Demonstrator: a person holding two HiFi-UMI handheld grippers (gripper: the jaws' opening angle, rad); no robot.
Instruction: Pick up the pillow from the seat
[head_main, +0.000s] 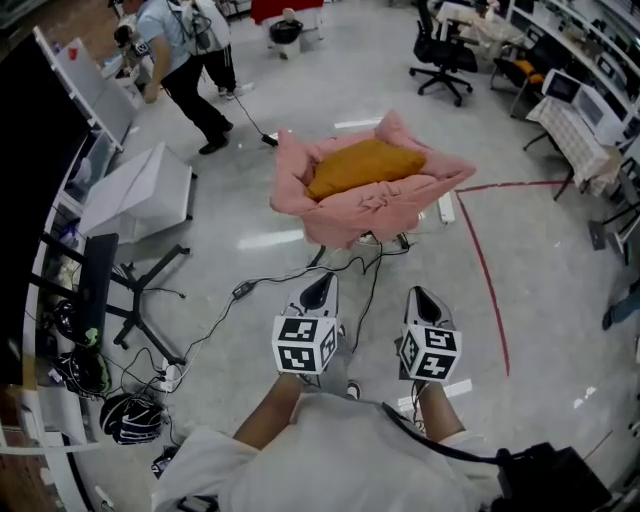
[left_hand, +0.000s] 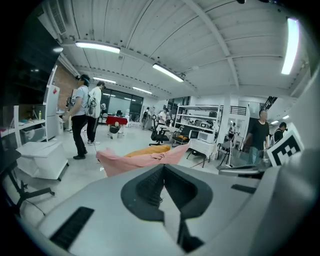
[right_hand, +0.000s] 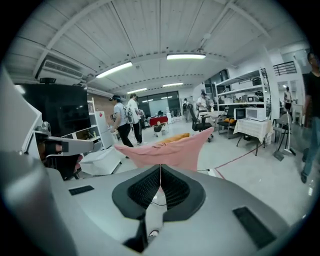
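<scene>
one pillow (head_main: 365, 167) well ahead of left tongs (head_main: 322, 281) and right tongs (head_main: 418, 293)

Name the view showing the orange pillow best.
Head view: it looks down on the soft mustard-orange pillow, whole top visible, in the pink cloth. Both gripper views catch only a thin orange sliver above the cloth.

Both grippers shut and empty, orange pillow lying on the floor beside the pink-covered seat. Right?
No: the orange pillow lies on the pink-covered seat, not the floor, as the head view shows. The left gripper and right gripper are shut and empty.
</scene>
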